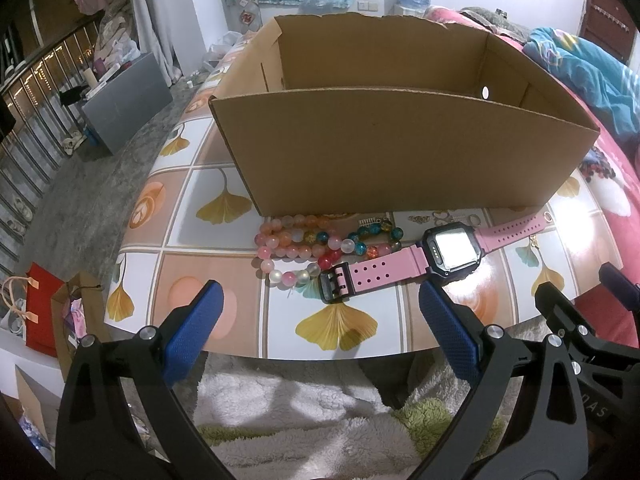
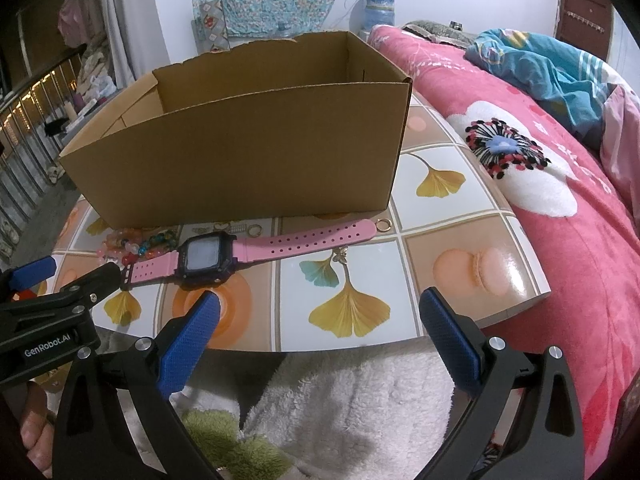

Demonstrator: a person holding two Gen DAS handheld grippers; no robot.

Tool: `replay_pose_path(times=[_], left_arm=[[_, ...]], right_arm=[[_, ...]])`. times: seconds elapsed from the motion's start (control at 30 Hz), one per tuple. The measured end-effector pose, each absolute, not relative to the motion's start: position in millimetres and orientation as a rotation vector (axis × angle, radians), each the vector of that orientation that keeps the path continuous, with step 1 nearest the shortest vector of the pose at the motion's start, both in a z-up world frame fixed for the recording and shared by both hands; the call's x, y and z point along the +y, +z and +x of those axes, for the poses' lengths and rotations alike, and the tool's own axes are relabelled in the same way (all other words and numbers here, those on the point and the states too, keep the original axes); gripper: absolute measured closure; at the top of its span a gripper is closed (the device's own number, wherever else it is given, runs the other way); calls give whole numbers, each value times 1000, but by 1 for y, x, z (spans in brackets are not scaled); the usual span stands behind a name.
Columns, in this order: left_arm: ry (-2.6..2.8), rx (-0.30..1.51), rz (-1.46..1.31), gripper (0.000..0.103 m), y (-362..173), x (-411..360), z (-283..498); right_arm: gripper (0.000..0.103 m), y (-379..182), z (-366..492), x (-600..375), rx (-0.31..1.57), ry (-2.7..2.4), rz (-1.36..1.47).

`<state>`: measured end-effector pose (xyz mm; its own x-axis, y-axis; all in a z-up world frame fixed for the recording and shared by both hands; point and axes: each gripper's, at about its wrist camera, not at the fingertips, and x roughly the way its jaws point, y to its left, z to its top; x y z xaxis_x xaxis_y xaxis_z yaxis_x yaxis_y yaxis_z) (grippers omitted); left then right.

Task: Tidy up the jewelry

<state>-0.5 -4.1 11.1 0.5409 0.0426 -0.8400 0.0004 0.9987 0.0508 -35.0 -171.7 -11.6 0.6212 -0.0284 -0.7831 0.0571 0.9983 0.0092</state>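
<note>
Both sets of jaws wide apart, nothing held. Left gripper [image 1: 320,320] hovers at the near table edge, aimed at the pink watch [image 1: 416,258] w/ its buckle end closest. Right gripper [image 2: 320,320] sits further right, over bare tabletop [image 2: 460,280]. Beaded bracelets [image 1: 316,244] touch the watch strap; small rings [image 2: 254,230] lie just beside the cardboard box [image 1: 400,152]. Best bet: pinch the strap across its width nr the buckle, lift clear of the beads, then over the box wall.
</note>
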Motion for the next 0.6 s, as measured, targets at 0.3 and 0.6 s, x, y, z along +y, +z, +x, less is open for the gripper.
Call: replay_pose_path(times=[0.3,0.6], left_arm=[[29,1002,53,8,10,-5,0],[30,1005,55,8,9,-4,0]], right_arm=[[6,-12,-36,-172,900,-48,35],[6,-12,-35,-171,900,-48,36]])
